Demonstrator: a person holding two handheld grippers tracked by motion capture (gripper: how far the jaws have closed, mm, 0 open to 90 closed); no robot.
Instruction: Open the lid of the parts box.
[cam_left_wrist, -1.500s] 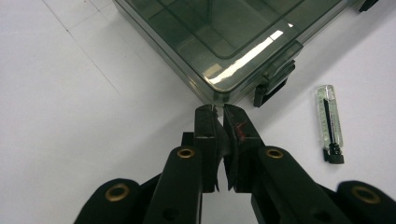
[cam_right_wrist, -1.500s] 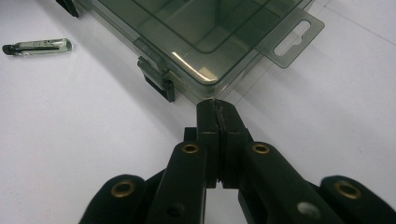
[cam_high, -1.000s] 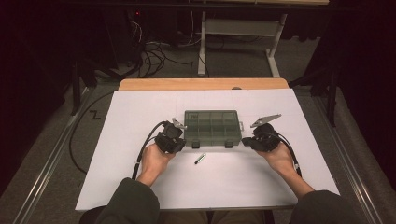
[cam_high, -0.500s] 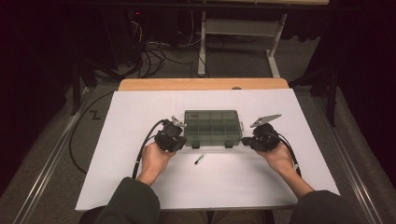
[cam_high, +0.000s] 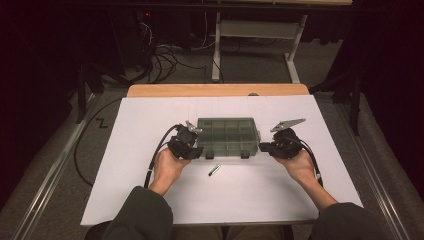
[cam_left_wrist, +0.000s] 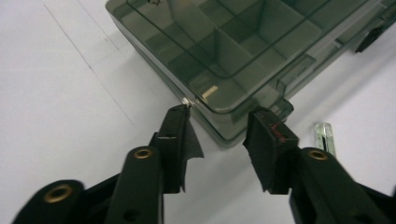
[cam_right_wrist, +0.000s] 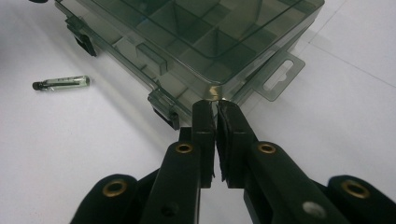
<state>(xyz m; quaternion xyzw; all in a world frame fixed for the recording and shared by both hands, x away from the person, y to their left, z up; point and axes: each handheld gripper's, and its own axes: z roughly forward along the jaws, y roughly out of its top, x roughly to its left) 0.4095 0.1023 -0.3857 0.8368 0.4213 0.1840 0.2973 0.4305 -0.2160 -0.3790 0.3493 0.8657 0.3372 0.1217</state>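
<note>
1. My left tongs sit spread at the near left corner of the compartment box, one jaw on either side of that corner, not pinching it. In the high view the left tongs look much as they did a second ago.
2. My right tongs are pressed together, tips touching the box's near right corner with nothing between them. In the high view the right tongs have hardly shifted either.
3. So little has changed: both hands have held their places at the two near corners. I judge I am bracing the box, with its closed lid not yet lifted.
4. The box lies at the middle of the white surface, its two latches on the near side between my tongs.
5. A small glass vial with a dark cap lies loose just near of the box, apart from it.
6. The vial could get knocked if I drag the box nearward. Nothing else crowds the tongs.
</note>
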